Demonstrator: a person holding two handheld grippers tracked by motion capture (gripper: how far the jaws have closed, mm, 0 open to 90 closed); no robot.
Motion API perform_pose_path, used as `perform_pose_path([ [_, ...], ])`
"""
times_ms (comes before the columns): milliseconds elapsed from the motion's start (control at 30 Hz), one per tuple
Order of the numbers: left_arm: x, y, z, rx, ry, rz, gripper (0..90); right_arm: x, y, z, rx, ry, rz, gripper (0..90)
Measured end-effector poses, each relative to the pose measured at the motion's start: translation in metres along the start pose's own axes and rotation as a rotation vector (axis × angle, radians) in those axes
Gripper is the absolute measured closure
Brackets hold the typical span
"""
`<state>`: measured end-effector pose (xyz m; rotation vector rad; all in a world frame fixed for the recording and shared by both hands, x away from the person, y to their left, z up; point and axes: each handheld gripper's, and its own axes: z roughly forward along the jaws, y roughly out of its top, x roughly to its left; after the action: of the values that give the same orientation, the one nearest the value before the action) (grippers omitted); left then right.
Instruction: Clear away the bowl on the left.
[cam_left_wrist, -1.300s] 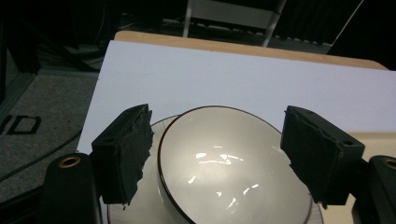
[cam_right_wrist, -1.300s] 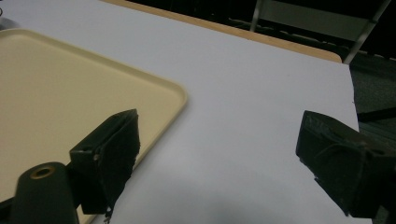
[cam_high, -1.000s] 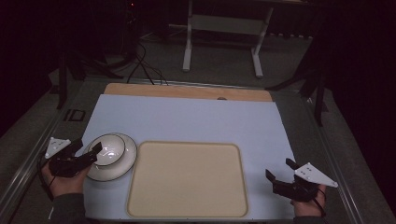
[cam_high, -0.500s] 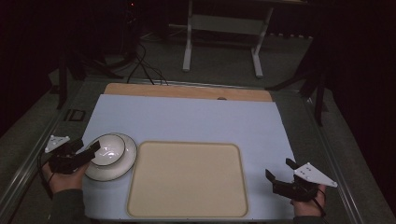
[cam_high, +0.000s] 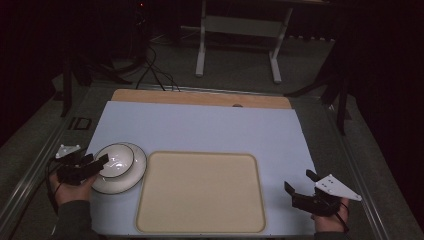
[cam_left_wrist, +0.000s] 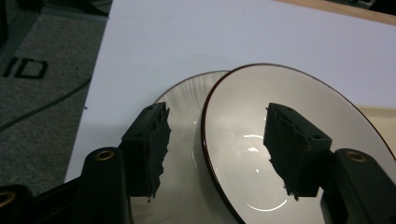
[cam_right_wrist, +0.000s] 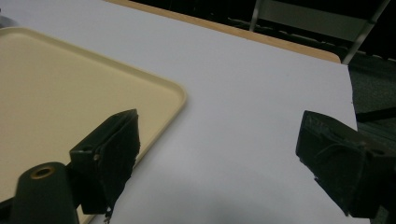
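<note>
Bowl tilted on plate, rim between left tool jaws, possibly unclamped, right tool wide apart beside tray.

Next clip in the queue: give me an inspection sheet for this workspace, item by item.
Surface: pale sheet over a table, wooden strip along the far edge.
Job's things: white bowl with a dark rim, tilted, on a white plate; beige tray, bare, beside the plate.
Clutter: nothing seen.
Grippers: left gripper open, its jaws astride the bowl's rim, one inside and one outside; right gripper open and holding nothing, over the sheet right of the tray.
Cables: dark cables on the floor beyond the table.
Surroundings: dark room, grey carpet, white stand behind the table.
</note>
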<state>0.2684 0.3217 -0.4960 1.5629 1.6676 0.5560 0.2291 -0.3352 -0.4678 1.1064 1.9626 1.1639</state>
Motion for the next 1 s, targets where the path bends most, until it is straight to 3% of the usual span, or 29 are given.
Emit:
perform_pose_path([
  [333, 0.0011, -0.0018, 0.0046, 0.056, -0.011, -0.017, 51.4, 0.0001, 0.0001, 0.0001, 0.001, 0.005, -0.002, 13.3],
  [500, 0.0017, -0.0021, 0.0045, 0.058, -0.019, -0.024, 56.4, 0.0002, 0.0001, 0.0, 0.002, 0.007, -0.003, 13.3],
  [800, 0.0028, -0.0029, 0.0063, 0.078, -0.008, -0.044, 57.0, 0.0002, 0.0002, -0.0003, 0.001, 0.005, -0.003, 13.3],
  [1000, 0.0002, -0.0034, 0.0093, 0.101, -0.013, -0.028, 60.6, 0.0002, 0.0003, -0.0007, -0.003, 0.005, -0.003, 13.3],
])
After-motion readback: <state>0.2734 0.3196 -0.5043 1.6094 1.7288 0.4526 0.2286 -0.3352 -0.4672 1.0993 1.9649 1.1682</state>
